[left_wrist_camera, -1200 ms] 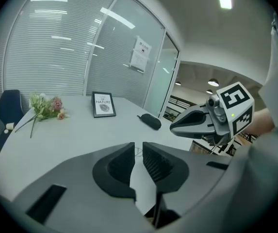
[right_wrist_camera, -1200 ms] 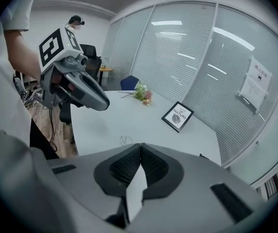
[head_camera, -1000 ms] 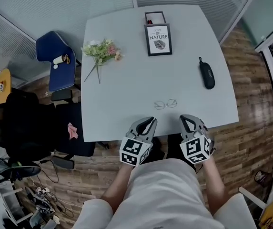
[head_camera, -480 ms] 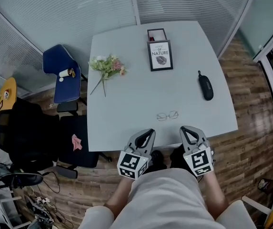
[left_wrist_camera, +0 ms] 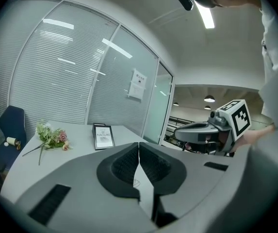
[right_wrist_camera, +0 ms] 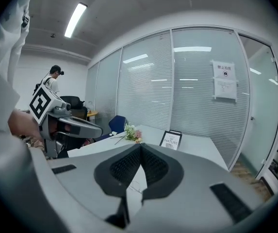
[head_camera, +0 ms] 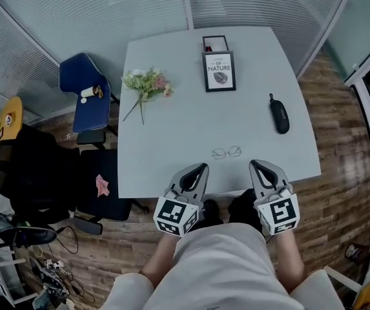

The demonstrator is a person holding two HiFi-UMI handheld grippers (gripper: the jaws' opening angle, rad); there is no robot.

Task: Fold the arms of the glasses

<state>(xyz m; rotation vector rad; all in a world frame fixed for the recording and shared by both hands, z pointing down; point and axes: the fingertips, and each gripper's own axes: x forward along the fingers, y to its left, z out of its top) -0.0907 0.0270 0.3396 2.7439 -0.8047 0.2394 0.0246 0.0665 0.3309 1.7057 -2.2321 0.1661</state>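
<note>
Glasses with thin wire rims and clear lenses (head_camera: pixel 226 152) lie on the pale grey, smooth, round-cornered table (head_camera: pixel 172 147), just below the middle of the head view and near the table's lower edge. They are too small to tell how their arms stand. Bare tabletop lies all round them, widest towards the left edge.

The left gripper (head_camera: pixel 197 168), grey plastic with ribbed black pads, has its tips over that lower edge at the lower left of the glasses. Its jaws are pressed together with nothing between them. The right gripper (head_camera: pixel 259 166) sits likewise at the lower right, its jaws also closed on nothing. Neither touches the glasses, which lie just beyond the gap between the two.

Right of centre, near the table's right edge, rests a long black oval glasses case (head_camera: pixel 279 116). At upper centre stands a black-framed print (head_camera: pixel 219 71), with a loose bunch of pink and white flowers (head_camera: pixel 146 82) to its left.
</note>
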